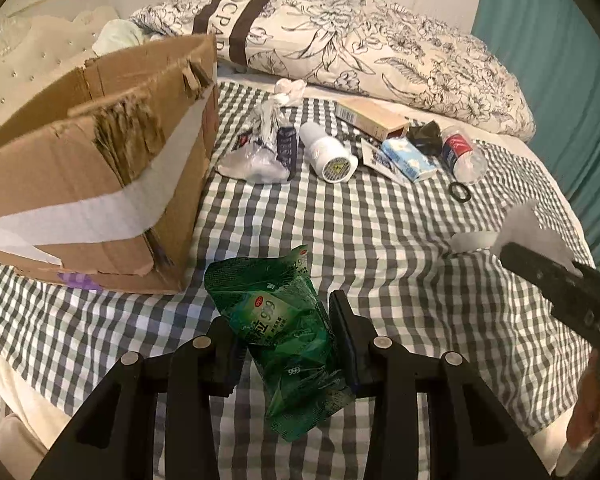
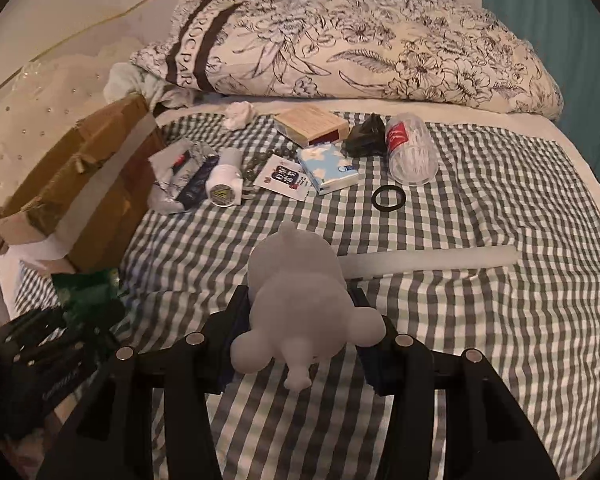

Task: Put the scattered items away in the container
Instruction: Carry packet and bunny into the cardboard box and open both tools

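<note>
Jaws: left gripper (image 1: 286,344) grips green packet (image 1: 288,332), right gripper (image 2: 300,332) grips white toy (image 2: 300,312); box (image 1: 100,208) awaits, many items left on bed (image 1: 380,240).

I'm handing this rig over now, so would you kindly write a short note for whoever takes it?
Left gripper: shut on a green packet, lifted near the cardboard box.
Right gripper: holding a white soft toy above the checked sheet.
Done: both items picked up, neither in the box yet.
Left: drop both in, then clear the white bottle, tissue pack, black ring, clear jar and the rest.
</note>
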`<state>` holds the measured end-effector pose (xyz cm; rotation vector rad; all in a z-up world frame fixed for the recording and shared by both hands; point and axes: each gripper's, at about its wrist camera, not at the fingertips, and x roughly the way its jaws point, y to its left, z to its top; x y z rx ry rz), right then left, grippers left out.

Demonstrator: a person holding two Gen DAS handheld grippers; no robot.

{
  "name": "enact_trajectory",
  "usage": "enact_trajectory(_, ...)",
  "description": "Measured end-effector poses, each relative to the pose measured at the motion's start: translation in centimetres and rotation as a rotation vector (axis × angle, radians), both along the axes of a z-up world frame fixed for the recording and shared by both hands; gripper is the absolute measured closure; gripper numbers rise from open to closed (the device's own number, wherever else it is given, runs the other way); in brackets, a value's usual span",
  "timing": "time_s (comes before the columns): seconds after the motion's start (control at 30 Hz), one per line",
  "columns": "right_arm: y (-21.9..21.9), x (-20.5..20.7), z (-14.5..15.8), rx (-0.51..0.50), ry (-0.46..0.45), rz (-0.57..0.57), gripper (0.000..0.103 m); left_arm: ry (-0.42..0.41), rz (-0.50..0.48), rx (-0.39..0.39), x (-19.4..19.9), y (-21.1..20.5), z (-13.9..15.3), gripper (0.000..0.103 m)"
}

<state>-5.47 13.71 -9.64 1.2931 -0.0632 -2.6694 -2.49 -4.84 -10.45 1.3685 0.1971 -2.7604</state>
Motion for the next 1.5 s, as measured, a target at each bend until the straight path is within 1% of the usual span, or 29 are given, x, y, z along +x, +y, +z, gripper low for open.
enact_trajectory(0.23, 0.6, 2.1, 2.1, -0.019, 0.024, 0.0, 0.054, 0.045, -0.003, -0.011, 1.1, 0.5, 2.5, 0.064)
enact_trajectory(0.4, 0.8, 3.4, 4.0, -0.063, 0.03, 0.016, 0.054, 0.078, 0.0, -0.019, 2.2, 0.6, 4.4, 0.064)
enact_trajectory(0.57, 0.3, 5.4, 6.2, -0.054, 0.086, 0.042, 0.054, 0.097, 0.007, -0.016, 3.1, 0.4, 6.1, 0.064)
enact_trajectory(0.8, -0.8, 7.3, 8.8, -0.053, 0.131, 0.079, 0.054, 0.126, 0.022, -0.016, 4.2, -0.2, 8.7, 0.064)
enact_trajectory(0.93, -1.8, 7.3, 10.2, -0.065, 0.138, 0.104, 0.054, 0.142, 0.044, -0.025, 4.4, -1.4, 10.2, 0.064)
enact_trajectory(1.07, -3.7, 7.1, 11.5, -0.046, 0.164, 0.146, 0.054, 0.161, 0.057, -0.003, 4.7, -2.8, 11.9, 0.064)
enact_trajectory(1.2, -6.0, 6.4, 12.9, -0.07, 0.171, 0.207, 0.054, 0.181, 0.067, -0.001, 4.5, -4.1, 13.5, 0.064)
enact_trajectory(1.37, -8.6, 5.2, 14.6, -0.066, 0.197, 0.255, 0.054, 0.201, 0.083, 0.024, 3.7, -6.8, 15.6, 0.064)
enact_trajectory(1.43, -9.5, 4.3, 15.2, -0.072, 0.2, 0.271, 0.054, 0.205, 0.093, 0.017, 3.2, -8.0, 16.4, 0.064)
enact_trajectory(1.5, -10.5, 3.4, 15.8, -0.069, 0.206, 0.282, 0.054, 0.215, 0.116, -0.01, 2.6, -9.6, 17.4, 0.064)
